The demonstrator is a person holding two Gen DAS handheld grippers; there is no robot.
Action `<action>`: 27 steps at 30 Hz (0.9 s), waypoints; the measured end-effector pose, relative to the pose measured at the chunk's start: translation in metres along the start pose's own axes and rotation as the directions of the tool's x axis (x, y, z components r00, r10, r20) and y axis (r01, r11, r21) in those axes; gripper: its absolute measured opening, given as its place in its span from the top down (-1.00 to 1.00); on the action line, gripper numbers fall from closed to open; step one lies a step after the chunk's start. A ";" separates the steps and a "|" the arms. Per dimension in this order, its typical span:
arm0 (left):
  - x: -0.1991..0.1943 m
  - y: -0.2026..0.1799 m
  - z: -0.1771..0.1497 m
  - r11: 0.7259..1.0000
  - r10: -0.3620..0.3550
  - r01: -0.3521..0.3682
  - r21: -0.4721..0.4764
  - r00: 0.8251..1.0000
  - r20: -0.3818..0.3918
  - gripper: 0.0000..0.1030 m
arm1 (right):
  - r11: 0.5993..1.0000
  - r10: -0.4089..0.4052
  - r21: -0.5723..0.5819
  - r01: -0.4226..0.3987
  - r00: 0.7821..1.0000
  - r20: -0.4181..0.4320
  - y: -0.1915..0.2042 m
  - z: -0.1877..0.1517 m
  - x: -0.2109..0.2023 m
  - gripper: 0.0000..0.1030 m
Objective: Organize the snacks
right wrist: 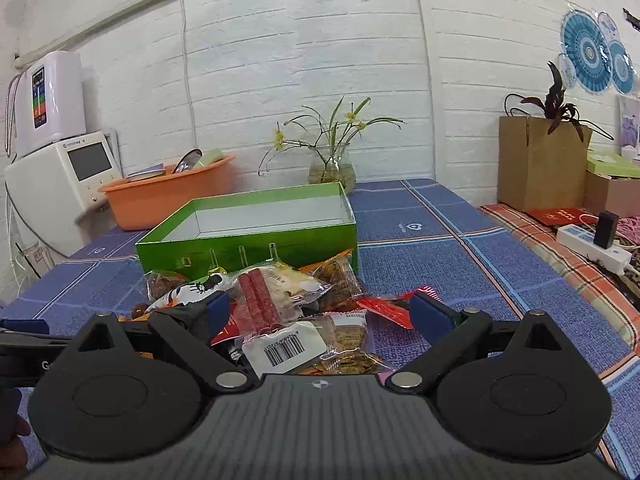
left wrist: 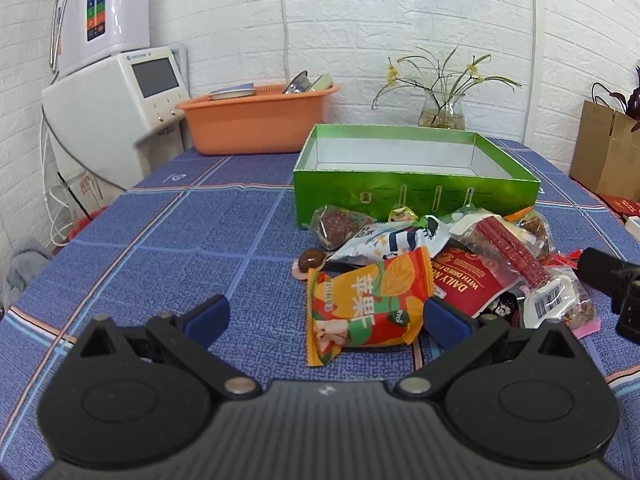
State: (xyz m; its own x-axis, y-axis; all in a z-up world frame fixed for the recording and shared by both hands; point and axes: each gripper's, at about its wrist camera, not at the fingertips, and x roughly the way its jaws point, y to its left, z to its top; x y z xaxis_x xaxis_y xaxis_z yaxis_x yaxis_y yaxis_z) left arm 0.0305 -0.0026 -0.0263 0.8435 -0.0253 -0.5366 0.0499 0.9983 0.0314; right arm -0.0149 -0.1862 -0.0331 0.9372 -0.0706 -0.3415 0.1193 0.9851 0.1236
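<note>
1. Nearest in the left wrist view is the left hand-held gripper (left wrist: 326,318), spread wide, with nothing between its blue pads. The orange apple snack packet (left wrist: 366,306) lies flat on the counter (left wrist: 160,248) between the 2 fingers, closer to the right pad, which seems to touch its edge.
2. Nearest in the right wrist view, the right hand-held gripper (right wrist: 320,312) is also spread wide and holds nothing. It is low over the clear cracker packet with the barcode label (right wrist: 304,346).
3. I judge that the step in hand is to take the first packets. For the left one, it is better to center the packet between the pads, then close on its puffed middle, not on the thin sealed edge, which can slip.
4. Behind is the loose pile: the red nut packet (left wrist: 466,284), the sausage sticks (left wrist: 510,248) and the white packet (left wrist: 400,238). These overlap, so lifting straight up avoids dragging neighbors.
5. Farther, touching the pile, is the green box (left wrist: 412,194), open and empty. Packets should clear its front wall and go to a far corner first.
</note>
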 end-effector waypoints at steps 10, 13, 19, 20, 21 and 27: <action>-0.003 -0.004 -0.004 0.999 -0.004 0.003 0.035 1.000 0.018 -0.99 | 0.999 0.022 -0.024 -0.022 1.000 -0.003 0.003 0.001 -0.001 -1.00; -0.005 -0.006 -0.008 0.998 -0.007 0.005 0.055 0.999 0.033 -0.99 | 1.000 0.025 -0.008 -0.025 0.999 -0.020 0.003 -0.001 0.003 -1.00; -0.003 -0.003 -0.011 0.999 -0.035 0.033 0.037 0.999 0.035 -0.99 | 1.000 0.012 -0.003 -0.013 0.999 -0.044 0.006 -0.003 0.005 -1.00; -0.003 -0.002 -0.011 0.999 -0.035 0.034 0.030 0.999 0.036 -0.99 | 1.000 0.004 -0.008 -0.004 0.999 -0.038 0.006 -0.004 0.004 -1.00; -0.003 -0.001 -0.012 0.999 -0.032 0.031 0.023 0.999 0.039 -0.99 | 1.000 -0.009 -0.013 0.009 0.999 -0.032 0.007 -0.004 0.003 -1.00; -0.013 0.003 -0.022 1.000 0.013 -0.012 -0.008 0.977 0.211 -0.99 | 0.998 -0.067 -0.016 0.067 0.997 -0.029 0.005 -0.005 0.005 -1.00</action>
State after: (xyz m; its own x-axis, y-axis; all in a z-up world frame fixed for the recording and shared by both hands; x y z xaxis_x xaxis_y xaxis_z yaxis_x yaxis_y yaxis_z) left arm 0.0082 0.0021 -0.0380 0.9380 -0.0230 -0.3459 0.0360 0.9989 0.0312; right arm -0.0114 -0.1806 -0.0385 0.9170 -0.1319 -0.3763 0.1762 0.9806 0.0857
